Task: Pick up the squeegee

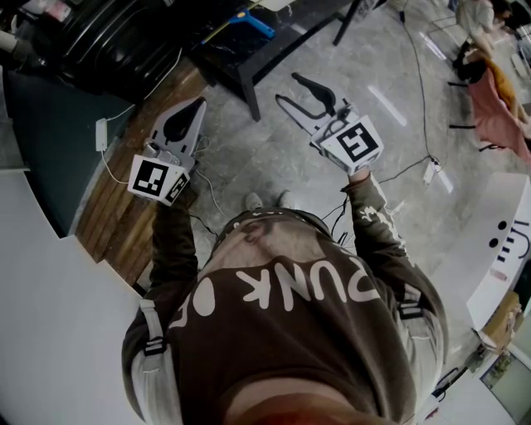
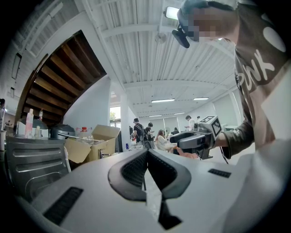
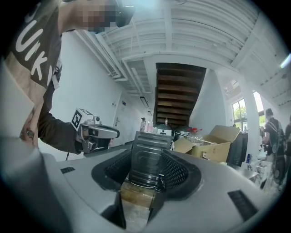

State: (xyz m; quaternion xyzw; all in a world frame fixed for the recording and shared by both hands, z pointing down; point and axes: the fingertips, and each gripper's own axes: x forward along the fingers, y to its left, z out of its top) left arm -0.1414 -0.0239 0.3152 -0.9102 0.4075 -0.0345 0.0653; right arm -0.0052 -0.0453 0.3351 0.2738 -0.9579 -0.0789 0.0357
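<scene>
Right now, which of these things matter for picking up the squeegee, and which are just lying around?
Job:
left tool, shut
right tool, open, empty
blue-handled item on the black table, possibly the squeegee

Lying about:
cardboard box
ribbed metal case
pink cloth

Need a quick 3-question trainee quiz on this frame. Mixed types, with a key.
1. True or false: the left tongs are closed with nothing between them.
2. The right tongs are: A) clamped on a squeegee, B) open and empty, C) fully shut.
3. Fill in: in the head view, the blue item lies on a dark ____.
Key: 1 true; 2 B; 3 table.
</scene>
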